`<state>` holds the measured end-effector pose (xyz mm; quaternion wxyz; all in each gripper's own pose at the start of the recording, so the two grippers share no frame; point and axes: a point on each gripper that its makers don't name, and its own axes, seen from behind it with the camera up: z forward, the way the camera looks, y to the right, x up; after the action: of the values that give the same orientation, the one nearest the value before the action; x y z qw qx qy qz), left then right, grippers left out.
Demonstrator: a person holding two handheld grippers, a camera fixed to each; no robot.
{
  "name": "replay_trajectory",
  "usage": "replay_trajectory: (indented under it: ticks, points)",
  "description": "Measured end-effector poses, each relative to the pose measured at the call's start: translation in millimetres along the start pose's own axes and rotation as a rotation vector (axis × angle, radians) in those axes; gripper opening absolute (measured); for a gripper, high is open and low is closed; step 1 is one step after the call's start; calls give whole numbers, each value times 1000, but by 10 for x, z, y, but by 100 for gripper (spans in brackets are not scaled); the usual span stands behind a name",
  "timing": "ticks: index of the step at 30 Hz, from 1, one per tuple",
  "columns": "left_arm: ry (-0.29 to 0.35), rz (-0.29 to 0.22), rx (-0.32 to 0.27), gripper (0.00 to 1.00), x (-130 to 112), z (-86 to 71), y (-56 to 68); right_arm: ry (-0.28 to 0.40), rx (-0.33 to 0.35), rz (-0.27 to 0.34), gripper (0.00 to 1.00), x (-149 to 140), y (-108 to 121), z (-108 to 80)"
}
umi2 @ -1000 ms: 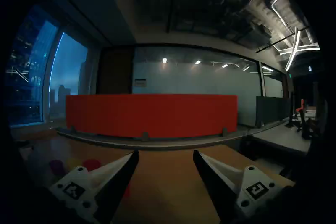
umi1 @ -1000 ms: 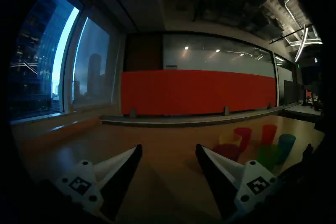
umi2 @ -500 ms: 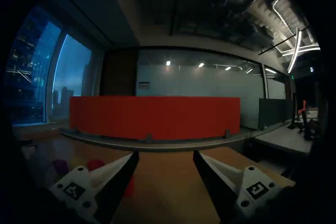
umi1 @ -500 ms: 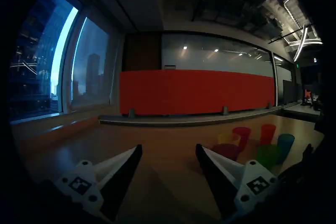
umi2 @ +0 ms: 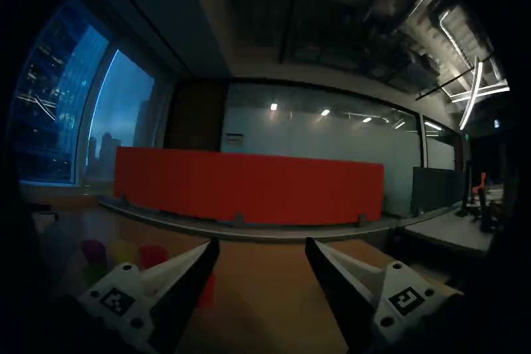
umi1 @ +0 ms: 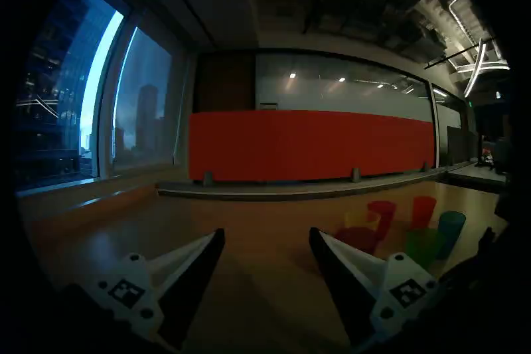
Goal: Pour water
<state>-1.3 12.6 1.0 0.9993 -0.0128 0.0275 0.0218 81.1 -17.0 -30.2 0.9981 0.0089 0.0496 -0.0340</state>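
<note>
The left gripper (umi1: 265,251) and right gripper (umi2: 262,258) are hanging wide open, empty; coloured cups (umi1: 383,213) are standing ahead-right of the left one.

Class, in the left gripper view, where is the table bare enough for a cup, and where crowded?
Free: table ahead of the open left claw, leftward to the window and back to the red divider. Crowded: the coloured cups at right.
</note>
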Motion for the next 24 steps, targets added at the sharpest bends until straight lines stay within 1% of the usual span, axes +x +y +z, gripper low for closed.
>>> replay_trajectory:
  ticks: [11, 18, 24]
  points:
    - [0, 0, 0, 94, -2, -1, 9, -14, 14, 38, 100, -331, -90, 55]
    - [0, 0, 0, 94, -1, -1, 7, -39, 9, 53, 100, -557, -72, 61]
    - [0, 0, 0, 94, 2, -2, 1, -60, 0, 80, 100, -712, -43, 65]
